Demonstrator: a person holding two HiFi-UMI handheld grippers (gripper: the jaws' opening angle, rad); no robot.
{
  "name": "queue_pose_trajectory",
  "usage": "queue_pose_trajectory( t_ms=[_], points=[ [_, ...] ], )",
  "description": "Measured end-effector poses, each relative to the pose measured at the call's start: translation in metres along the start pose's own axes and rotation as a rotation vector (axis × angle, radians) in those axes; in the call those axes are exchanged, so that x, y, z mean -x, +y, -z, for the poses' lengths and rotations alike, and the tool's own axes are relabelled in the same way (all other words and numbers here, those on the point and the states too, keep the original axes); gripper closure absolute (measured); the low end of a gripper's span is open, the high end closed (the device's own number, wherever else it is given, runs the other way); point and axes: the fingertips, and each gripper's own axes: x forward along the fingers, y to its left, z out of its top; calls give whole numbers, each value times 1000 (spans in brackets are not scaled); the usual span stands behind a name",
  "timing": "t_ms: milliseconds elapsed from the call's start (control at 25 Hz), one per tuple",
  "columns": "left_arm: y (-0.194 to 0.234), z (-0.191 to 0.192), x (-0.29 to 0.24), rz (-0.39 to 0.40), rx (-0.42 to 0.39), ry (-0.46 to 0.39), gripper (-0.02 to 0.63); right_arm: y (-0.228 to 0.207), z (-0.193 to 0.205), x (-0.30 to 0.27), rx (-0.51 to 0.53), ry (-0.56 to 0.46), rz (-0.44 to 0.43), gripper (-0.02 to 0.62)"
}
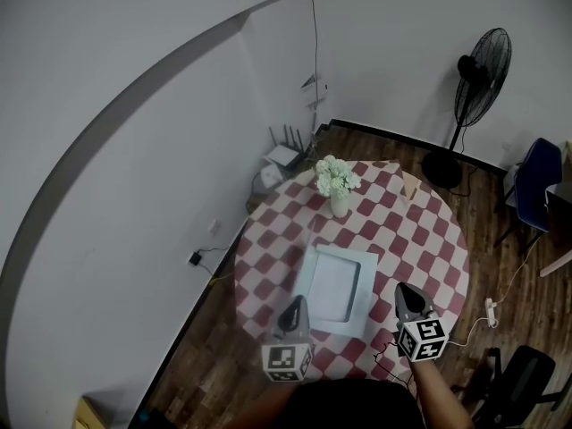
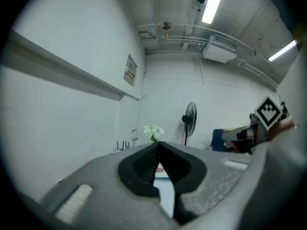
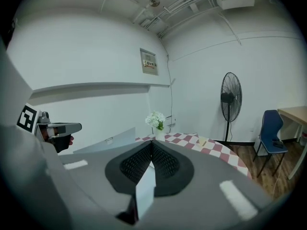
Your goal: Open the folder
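Nearest, at the bottom of the head view, the grey left gripper (image 1: 296, 300) with its square-marker cube points at the near left corner of a pale blue-white flat plastic folder (image 1: 335, 284). Its jaws are pressed together, and its own view shows a thin pale blue sheet caught between the pads, which looks like the folder's cover (image 1: 304, 280). That cover stands tilted up along the folder's left side. In the right gripper view it appears as a slanted pale panel with a small clip on it.

At the folder's near right side, the grey right gripper (image 1: 401, 286) also has its jaws closed. A white sheet edge runs between its pads, though I cannot tell which part of the folder this is.

The folder lies in the near middle of a round table under a red-and-white checked cloth (image 1: 429, 239). Beyond it, well apart, stands a pale vase of white flowers (image 1: 338, 186). A black pedestal fan (image 1: 478, 79) stands on the dark wooden floor behind the table, near the white wall. A blue chair (image 1: 539, 181) sits at the right edge.
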Motion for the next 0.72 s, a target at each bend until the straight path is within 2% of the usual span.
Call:
queue_pose_trajectory(
  t_ms=[280,480,720],
  points=[
    [-8,3,-10,22,8,7,603,2,-5,3,57,-19,15,594],
    [-10,0,-16,22,-18,22,603,3,-11,3,96,-38,8,594],
    [-9,3,-22,26,-21,42,603,-11,-15,3,98,-50,40,594]
  ],
)
